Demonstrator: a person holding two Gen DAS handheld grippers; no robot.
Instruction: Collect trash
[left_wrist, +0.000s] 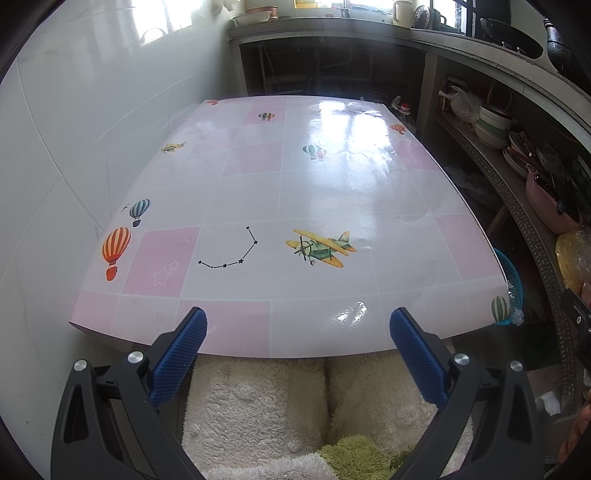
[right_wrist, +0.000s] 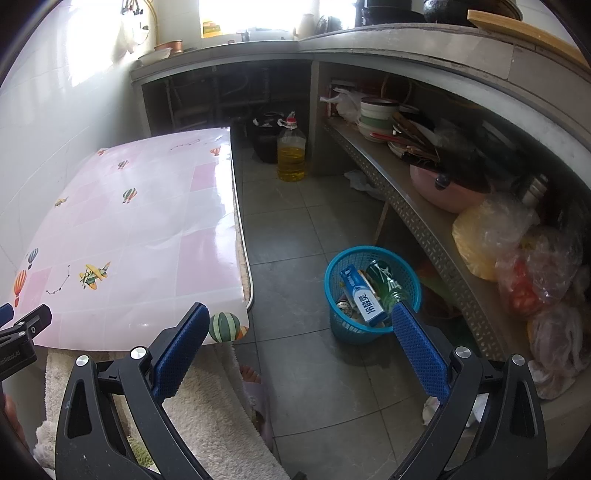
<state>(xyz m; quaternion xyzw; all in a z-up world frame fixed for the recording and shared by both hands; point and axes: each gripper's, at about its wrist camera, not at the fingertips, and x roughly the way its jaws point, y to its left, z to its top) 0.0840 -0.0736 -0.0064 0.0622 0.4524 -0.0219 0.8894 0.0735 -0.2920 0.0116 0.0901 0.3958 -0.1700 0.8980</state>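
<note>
Blue plastic basket (right_wrist: 371, 293) stands on the floor just beside the table (right_wrist: 129, 229), probably so trash can go in with a short reach; it already holds a milk carton (right_wrist: 364, 295), a green bottle (right_wrist: 388, 282) and a can (right_wrist: 342, 305). Left gripper (left_wrist: 297, 328) and right gripper (right_wrist: 299, 325) both have fingers spread and carry nothing, and I see no trash on the tabletop, so the collecting looks finished.

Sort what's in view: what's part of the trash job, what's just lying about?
Job:
- blue basket on the floor
- carton, green bottle and can inside it
- left tongs, right tongs, both open

Lying about:
- oil jug
- pink basin
- stacked bowls
- plastic bags
</note>
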